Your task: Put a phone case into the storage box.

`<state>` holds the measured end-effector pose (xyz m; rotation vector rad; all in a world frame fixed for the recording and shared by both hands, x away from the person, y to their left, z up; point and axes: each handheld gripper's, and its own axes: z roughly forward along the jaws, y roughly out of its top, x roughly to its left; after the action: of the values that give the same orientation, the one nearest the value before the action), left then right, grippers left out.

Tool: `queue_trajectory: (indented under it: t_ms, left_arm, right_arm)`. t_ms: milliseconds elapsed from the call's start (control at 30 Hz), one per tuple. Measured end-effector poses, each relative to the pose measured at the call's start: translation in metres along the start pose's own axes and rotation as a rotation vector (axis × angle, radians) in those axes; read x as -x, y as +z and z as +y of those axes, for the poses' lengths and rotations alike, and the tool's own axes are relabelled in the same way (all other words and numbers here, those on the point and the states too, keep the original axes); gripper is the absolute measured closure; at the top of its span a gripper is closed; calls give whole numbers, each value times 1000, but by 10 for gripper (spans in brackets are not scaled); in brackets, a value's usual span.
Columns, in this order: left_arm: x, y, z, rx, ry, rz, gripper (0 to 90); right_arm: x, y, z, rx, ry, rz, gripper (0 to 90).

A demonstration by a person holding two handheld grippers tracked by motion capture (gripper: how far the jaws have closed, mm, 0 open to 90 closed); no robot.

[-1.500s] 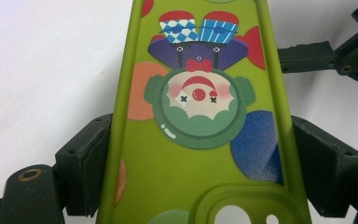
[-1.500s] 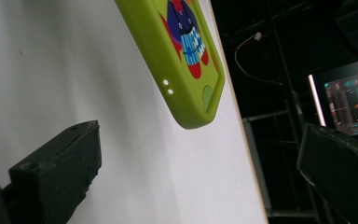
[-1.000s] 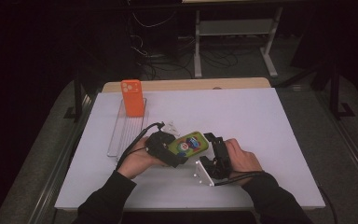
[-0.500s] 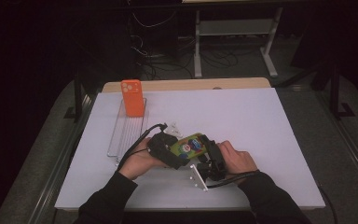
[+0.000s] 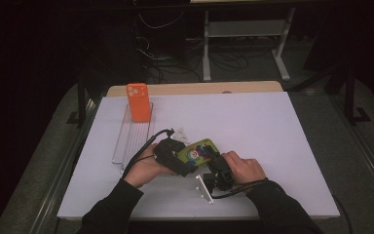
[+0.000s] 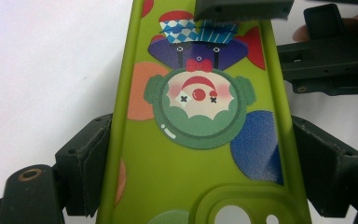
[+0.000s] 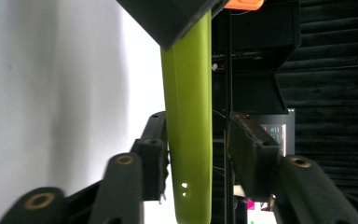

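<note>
Case [image 6: 193, 154] held crosswise in left gripper [image 6: 193, 168], both pads [image 6: 91, 163] pressed on its long edges, long axis running straight out ahead of the claw and ending at right gripper [image 5: 217, 176]. Seen edge-on between the right jaws [image 7: 189, 135]: near pad [image 7: 156, 149] at or almost on one face, far pad clear of the other, so slightly spread and not yet clamped. Low over table [image 5: 272, 126], near its front edge; closure across thickness judged next, right hand nearest the free end.

Phone case [image 5: 197, 151] lies between both grippers, right of rack [image 5: 132, 139].
</note>
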<state>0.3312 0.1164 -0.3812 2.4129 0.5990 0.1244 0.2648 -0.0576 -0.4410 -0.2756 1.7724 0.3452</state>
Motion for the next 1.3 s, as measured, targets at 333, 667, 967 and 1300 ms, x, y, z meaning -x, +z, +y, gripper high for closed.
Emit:
queue_trajectory:
  t_ms: [333,667,967,1300]
  left_arm:
    - [1,0,0,24,-27,1,156]
    - [-2,-1,0,-2,-5,-4,154]
    - [0,0,-3,34,-1,2,144]
    - [-4,-7,-6,62,3,-1,0]
  right_arm:
    - [-2,-1,1,20,-14,-1,698]
    - [-6,-2,4,8,-10,1,742]
    - [-8,-3,6,-9,-13,17,750]
    - [-8,-1,4,-25,6,-6,752]
